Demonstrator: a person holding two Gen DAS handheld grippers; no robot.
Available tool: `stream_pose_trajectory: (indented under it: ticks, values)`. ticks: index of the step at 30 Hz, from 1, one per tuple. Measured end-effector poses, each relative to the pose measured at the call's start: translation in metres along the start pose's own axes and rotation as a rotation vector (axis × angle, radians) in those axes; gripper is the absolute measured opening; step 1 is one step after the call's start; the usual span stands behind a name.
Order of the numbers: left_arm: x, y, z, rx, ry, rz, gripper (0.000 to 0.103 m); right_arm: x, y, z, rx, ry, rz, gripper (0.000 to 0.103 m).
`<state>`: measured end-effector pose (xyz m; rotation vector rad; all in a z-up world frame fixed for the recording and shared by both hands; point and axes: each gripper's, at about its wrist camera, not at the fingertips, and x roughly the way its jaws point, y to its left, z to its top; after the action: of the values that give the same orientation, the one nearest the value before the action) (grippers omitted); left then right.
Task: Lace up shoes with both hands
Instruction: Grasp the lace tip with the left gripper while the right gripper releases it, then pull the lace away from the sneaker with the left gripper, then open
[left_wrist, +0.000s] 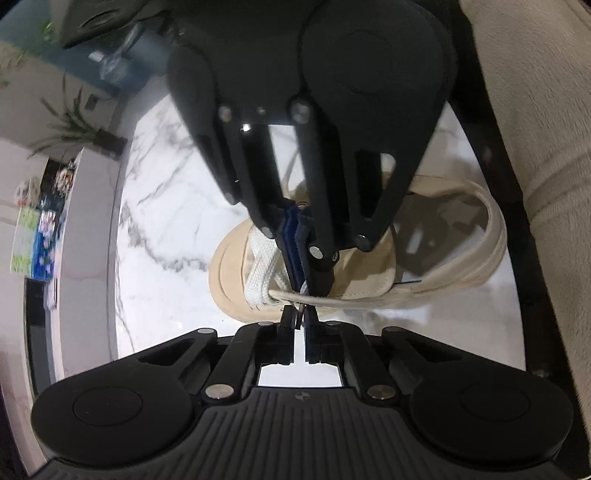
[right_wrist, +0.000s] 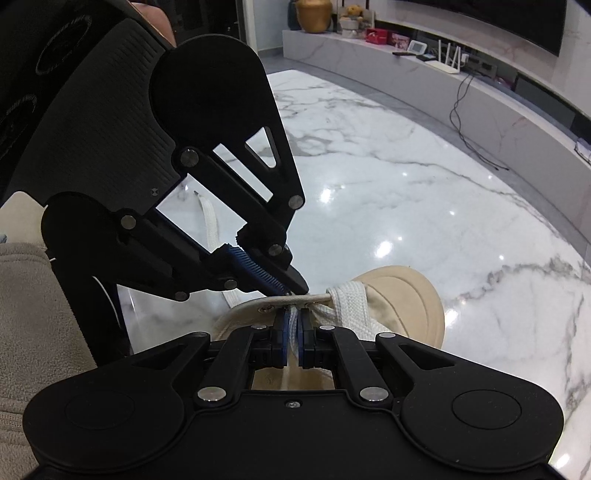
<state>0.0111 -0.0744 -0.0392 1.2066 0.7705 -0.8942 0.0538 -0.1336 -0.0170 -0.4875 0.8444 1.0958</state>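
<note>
In the right view, low in the middle, the right gripper is clenched on the white lace. The left gripper comes in from the upper left, and its tips meet the lace at the shoe's edge. They look pinched, but I cannot tell what they hold. The tan shoe sits on the marble counter, low in the middle of both views. Lace crosses near the toe, so some lacing is there. The holes by the grippers seem to be the ones in hand.

The left view shows the shoe's open top at the right. The right view shows a loose lace end behind the left gripper.
</note>
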Motion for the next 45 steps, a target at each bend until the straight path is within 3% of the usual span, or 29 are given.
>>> stream_pose_trajectory:
  ticks: [3, 8, 16, 21, 28, 35, 45]
  values:
    - [0.003, 0.004, 0.001, -0.042, 0.001, 0.001, 0.002, -0.001, 0.004, 0.001, -0.013, -0.004, -0.024, 0.005]
    - [0.004, 0.015, -0.001, -0.12, 0.02, 0.018, 0.002, -0.013, 0.008, -0.003, 0.009, -0.033, -0.056, 0.023]
    - [-0.015, 0.042, -0.019, -0.229, 0.085, 0.079, 0.002, -0.05, 0.01, -0.024, 0.101, -0.091, -0.119, 0.023]
    - [-0.037, 0.046, -0.035, -0.283, 0.121, 0.124, 0.002, -0.063, 0.005, -0.044, 0.191, -0.079, -0.174, 0.023]
    - [-0.09, 0.025, -0.076, -0.346, 0.2, 0.217, 0.002, -0.059, 0.003, -0.049, 0.268, -0.065, -0.205, 0.023]
    - [-0.126, 0.037, -0.109, -0.417, 0.278, 0.311, 0.002, -0.05, 0.009, -0.043, 0.282, -0.063, -0.194, 0.023]
    - [-0.148, 0.051, -0.131, -0.473, 0.319, 0.359, 0.002, -0.046, 0.013, -0.042, 0.285, -0.045, -0.21, 0.023]
